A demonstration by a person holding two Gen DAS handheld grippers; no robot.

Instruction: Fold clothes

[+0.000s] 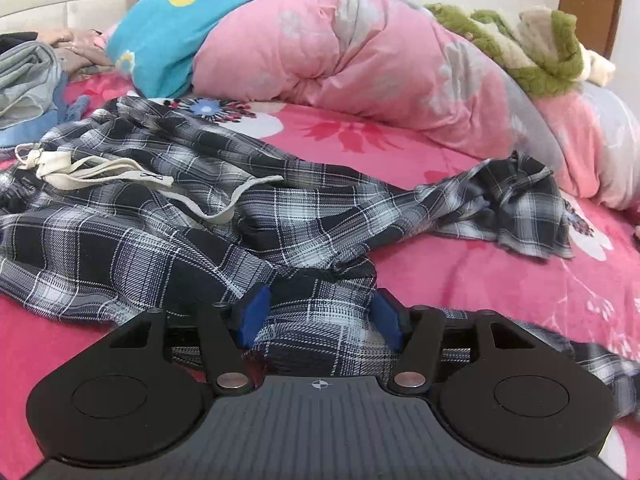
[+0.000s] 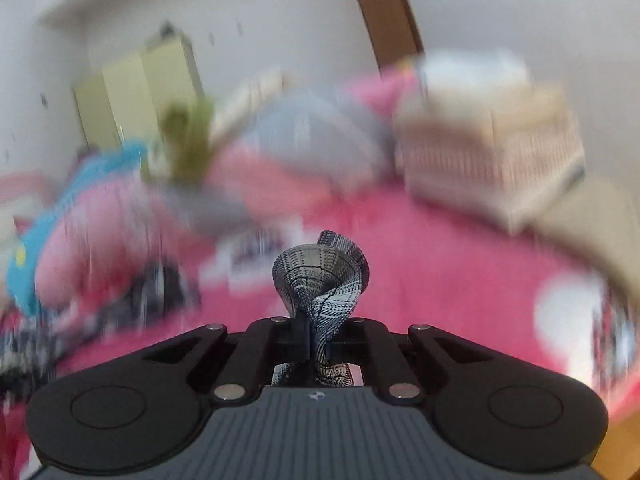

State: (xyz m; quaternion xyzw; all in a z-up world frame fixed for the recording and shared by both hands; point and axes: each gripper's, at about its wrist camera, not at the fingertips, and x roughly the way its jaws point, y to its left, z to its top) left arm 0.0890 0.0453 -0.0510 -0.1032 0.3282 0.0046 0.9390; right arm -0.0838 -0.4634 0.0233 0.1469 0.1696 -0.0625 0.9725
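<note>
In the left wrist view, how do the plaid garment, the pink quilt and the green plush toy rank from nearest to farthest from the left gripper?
1. Plaid garment: lies between the open fingers of the left gripper, spread out to the left.
2. Pink quilt: bunched up behind the garment, centre.
3. Green plush toy: on top of the quilt, far right.

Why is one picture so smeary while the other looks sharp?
Right wrist view: the room is streaked with motion blur; only the right tool and its pinched plaid cloth look crisp. Left wrist view: sharp and evenly lit, the plaid garment clear, edges bowed by the fisheye lens.
</note>
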